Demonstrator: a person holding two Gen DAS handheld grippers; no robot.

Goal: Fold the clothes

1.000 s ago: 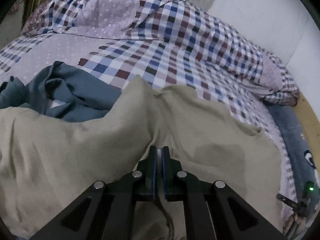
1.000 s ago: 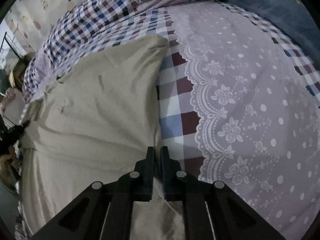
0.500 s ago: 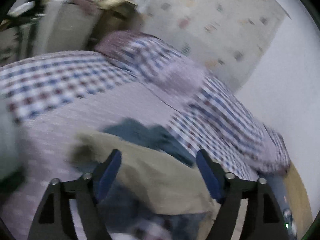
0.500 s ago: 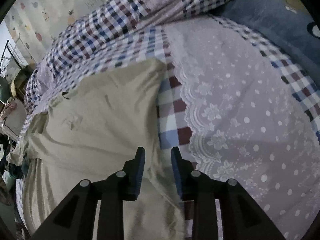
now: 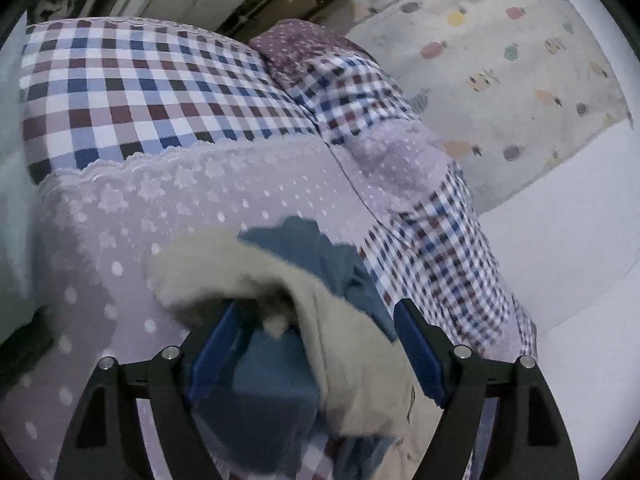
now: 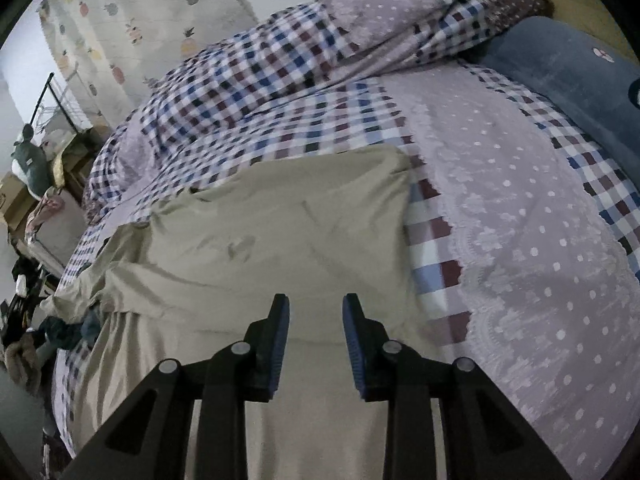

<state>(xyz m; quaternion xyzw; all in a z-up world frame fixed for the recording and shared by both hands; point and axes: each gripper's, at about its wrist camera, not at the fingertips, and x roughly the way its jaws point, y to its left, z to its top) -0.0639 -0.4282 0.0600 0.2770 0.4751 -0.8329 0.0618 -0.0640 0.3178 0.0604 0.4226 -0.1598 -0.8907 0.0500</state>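
The bed (image 6: 520,208), in checked and dotted lilac bedding, fills both views. Ahead of the right gripper (image 6: 316,320) the beige garment (image 6: 280,232) lies spread, its top part doubled over the rest along a straight crease. Its left end bunches in front of the left gripper (image 5: 316,344), over a crumpled blue garment (image 5: 320,248). A second ago both grippers pinched the beige cloth; now both stand spread, holding nothing. The fold looks laid down and let go, with the bunched end probably wanting attention.
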